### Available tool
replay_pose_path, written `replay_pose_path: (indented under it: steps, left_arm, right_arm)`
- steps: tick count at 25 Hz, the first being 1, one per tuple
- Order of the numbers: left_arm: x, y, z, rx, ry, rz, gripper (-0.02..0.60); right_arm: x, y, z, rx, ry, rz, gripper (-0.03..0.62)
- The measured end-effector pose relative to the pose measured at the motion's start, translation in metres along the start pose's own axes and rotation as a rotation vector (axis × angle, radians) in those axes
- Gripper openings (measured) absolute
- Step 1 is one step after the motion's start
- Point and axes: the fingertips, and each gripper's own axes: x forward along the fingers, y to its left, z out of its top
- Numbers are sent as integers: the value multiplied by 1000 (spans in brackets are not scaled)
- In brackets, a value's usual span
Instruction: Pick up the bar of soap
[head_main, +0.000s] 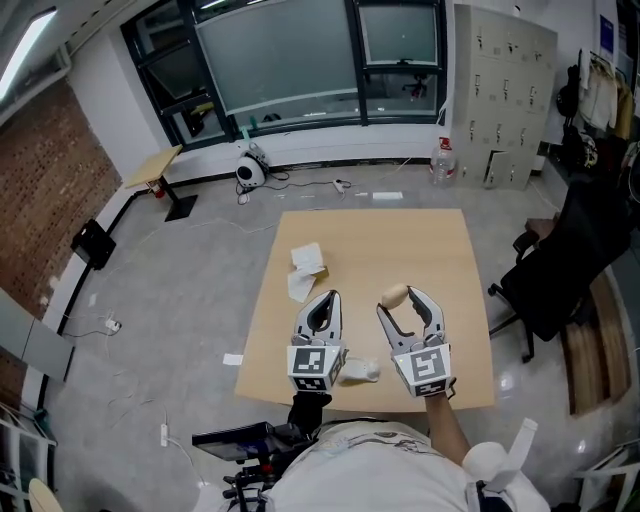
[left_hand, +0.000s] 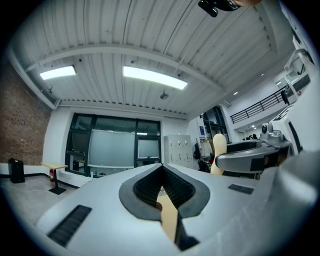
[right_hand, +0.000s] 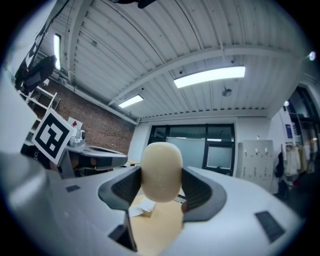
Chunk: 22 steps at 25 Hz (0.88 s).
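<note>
The bar of soap (head_main: 393, 295) is a pale beige oval. It stands on end between the tips of my right gripper (head_main: 399, 299), which is shut on it above the wooden table (head_main: 450, 250). In the right gripper view the soap (right_hand: 161, 171) fills the gap between the dark pads (right_hand: 199, 192). My left gripper (head_main: 331, 297) hovers beside it to the left, shut with nothing in it. In the left gripper view its jaws (left_hand: 161, 168) meet at the tips, and the soap (left_hand: 218, 151) shows off to the right.
An opened white carton with paper (head_main: 305, 270) lies on the table ahead of the left gripper, also visible as the carton (right_hand: 141, 209). A white crumpled thing (head_main: 358, 372) sits near the front edge between the grippers. A black chair (head_main: 560, 280) stands to the right of the table.
</note>
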Motion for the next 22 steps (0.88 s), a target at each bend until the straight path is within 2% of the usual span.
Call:
replay_pose_path:
  steps: [13,22]
  left_arm:
    - [9,-7,-5,-5,10,-11,5]
    - [9,-8,-9,-7,17,-4,5]
  right_arm:
    - [5,2,0,-40,-7,20,244]
    - [4,-3,-3,-9,-7,12,244]
